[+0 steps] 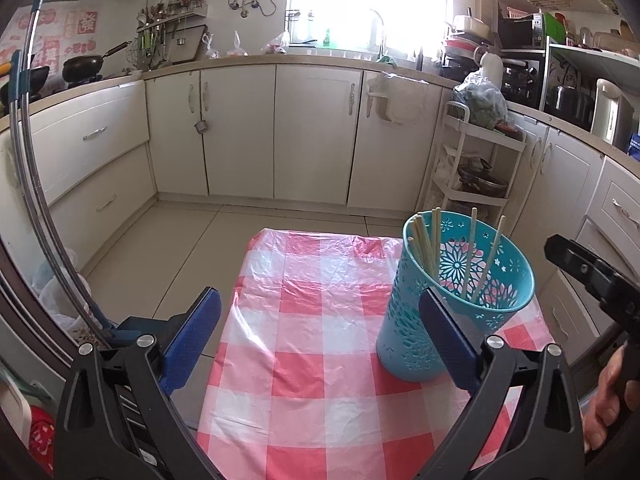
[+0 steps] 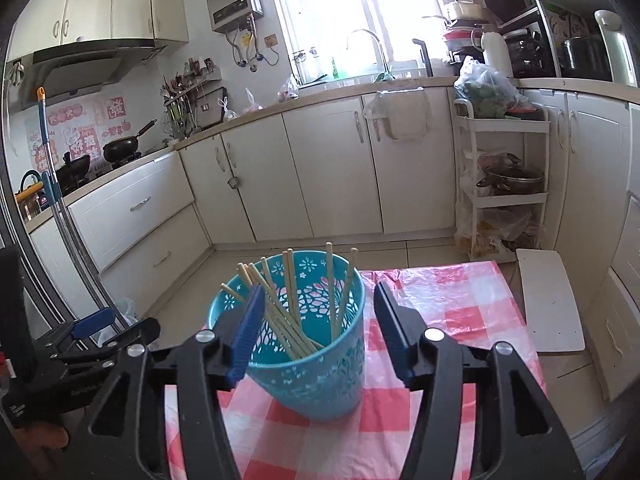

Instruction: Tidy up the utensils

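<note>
The teal holder full of chopsticks sits near the tabletop's right edge; left of it the checked cloth is all bare; right gripper hangs spread above its rim, nothing pinched; left gripper spread wide too, its right pad just beside the holder.

Basket: teal perforated plastic, smooth. Chopsticks: pale, matt, wood-like. Tablecloth: glossy, wrinkled plastic film. Pads: blue, ribbed.
</note>
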{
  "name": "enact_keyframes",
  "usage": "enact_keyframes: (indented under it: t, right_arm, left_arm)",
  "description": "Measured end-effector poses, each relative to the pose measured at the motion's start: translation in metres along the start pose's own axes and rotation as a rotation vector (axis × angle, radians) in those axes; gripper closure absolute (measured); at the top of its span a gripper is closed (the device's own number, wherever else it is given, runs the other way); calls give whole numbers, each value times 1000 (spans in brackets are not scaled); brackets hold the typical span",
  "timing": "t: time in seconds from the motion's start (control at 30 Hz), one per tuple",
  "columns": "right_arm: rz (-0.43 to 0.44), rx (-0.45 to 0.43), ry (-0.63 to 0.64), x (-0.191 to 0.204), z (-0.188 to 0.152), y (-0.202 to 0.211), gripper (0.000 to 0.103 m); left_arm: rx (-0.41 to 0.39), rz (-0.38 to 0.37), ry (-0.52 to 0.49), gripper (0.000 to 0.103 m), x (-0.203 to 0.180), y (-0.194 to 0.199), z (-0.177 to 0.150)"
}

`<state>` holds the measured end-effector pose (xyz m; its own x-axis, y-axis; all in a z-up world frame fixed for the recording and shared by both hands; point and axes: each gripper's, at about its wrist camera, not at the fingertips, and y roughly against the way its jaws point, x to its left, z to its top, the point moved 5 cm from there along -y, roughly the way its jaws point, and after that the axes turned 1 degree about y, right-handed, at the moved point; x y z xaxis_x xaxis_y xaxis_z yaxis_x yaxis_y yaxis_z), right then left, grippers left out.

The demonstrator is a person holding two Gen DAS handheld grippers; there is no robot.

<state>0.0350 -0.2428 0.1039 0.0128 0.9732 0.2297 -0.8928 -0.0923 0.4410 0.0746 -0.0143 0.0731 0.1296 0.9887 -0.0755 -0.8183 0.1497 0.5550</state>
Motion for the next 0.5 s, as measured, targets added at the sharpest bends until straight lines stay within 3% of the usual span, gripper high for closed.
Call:
enact_keyframes:
  t: [0.13, 0.2, 0.37, 0.5]
  right_arm:
    - [-47, 43, -40, -7, -12, 31, 15]
    - [-75, 62, -56, -11, -17, 45, 10]
    - [-149, 118, -36, -13, -27, 79, 8]
    - [-160, 132, -50, -11, -35, 103, 8]
  left_arm:
    - [-2, -4, -45, 8, -19, 25, -6]
    - [5, -18, -66, 8, -27, 42, -12]
    - [69, 11, -81, 8, -31, 74, -30]
    - [74, 22, -51, 8, -25, 111, -35]
